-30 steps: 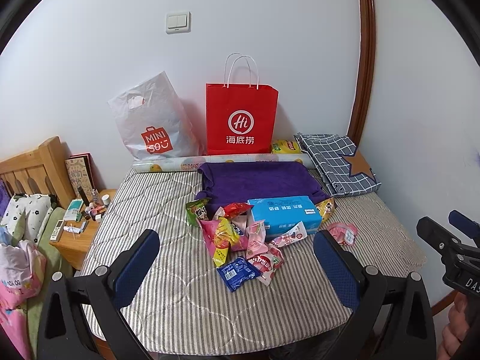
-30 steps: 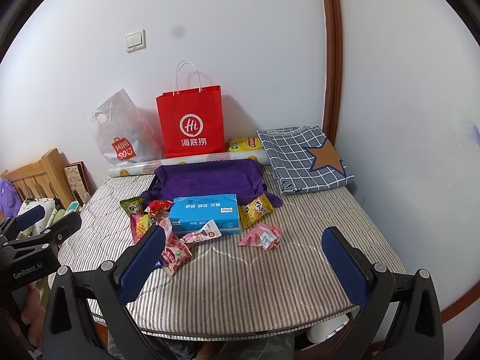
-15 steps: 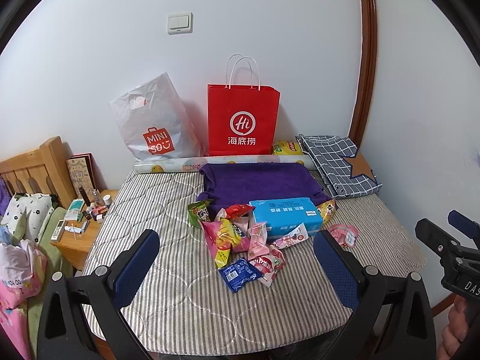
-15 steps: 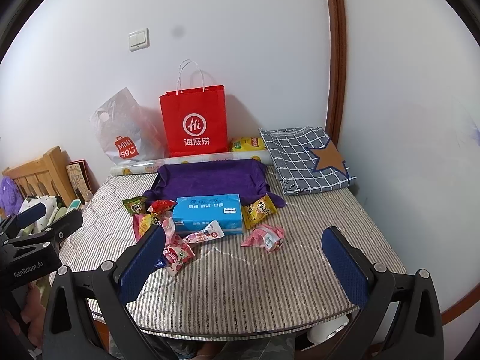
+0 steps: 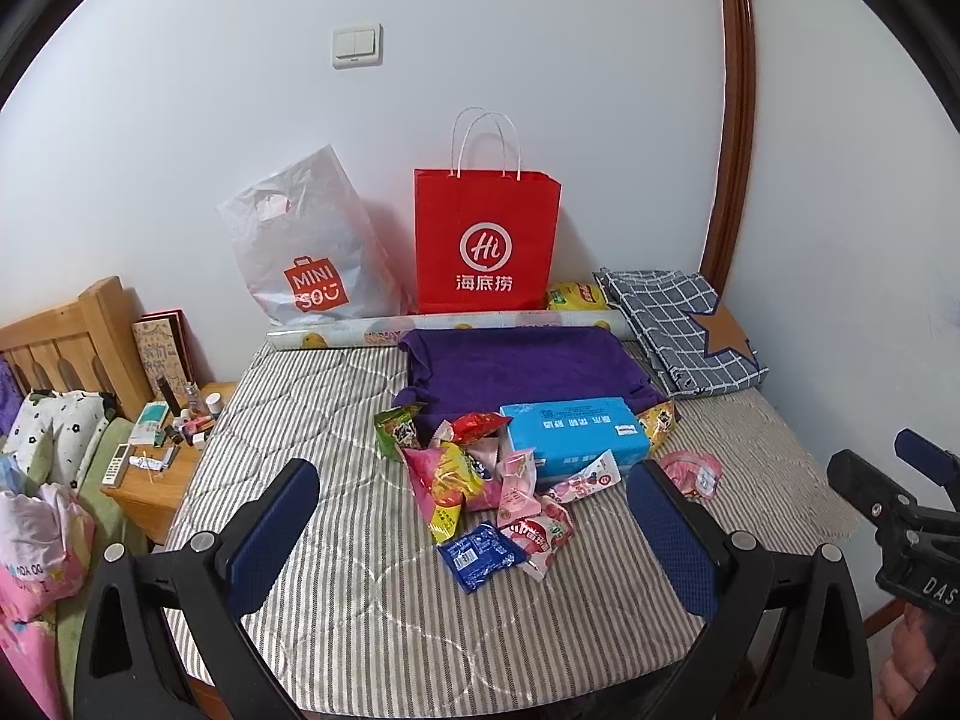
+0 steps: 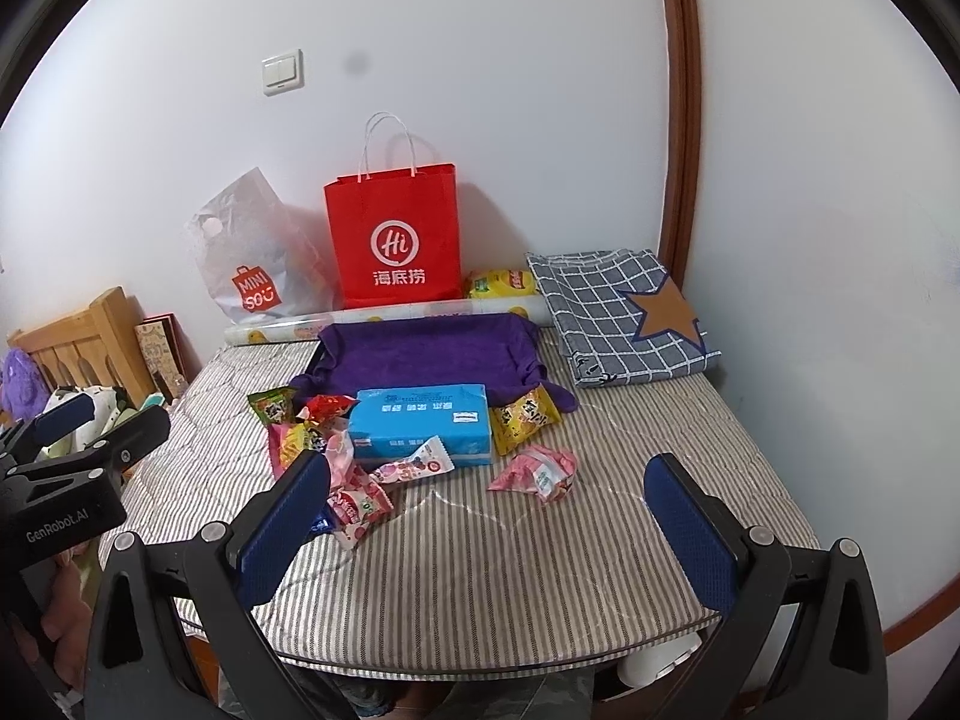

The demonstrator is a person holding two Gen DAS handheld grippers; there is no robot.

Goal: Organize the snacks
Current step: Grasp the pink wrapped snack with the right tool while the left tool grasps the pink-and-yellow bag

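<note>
Several snack packets (image 5: 480, 480) lie in a loose heap on the striped mattress (image 5: 360, 588), left of a blue tissue pack (image 5: 573, 432). A pink packet (image 6: 534, 471) lies alone to the right, and a yellow packet (image 6: 525, 417) leans against the tissue pack (image 6: 420, 423). A red paper bag (image 5: 486, 240) stands upright at the wall behind a purple cloth (image 5: 522, 363). My left gripper (image 5: 474, 531) hovers open over the near edge, short of the heap. My right gripper (image 6: 489, 525) is open too, nothing between its fingers.
A white plastic bag (image 5: 306, 252) leans left of the red bag. A rolled sheet (image 5: 450, 324) lies along the wall and a folded checked cloth (image 5: 684, 324) sits at the far right. A wooden nightstand (image 5: 156, 480) with small items stands to the left.
Both views have shifted slightly, with the scene sitting a little lower and closer. Nothing on the mattress has moved and both grippers stay open.
</note>
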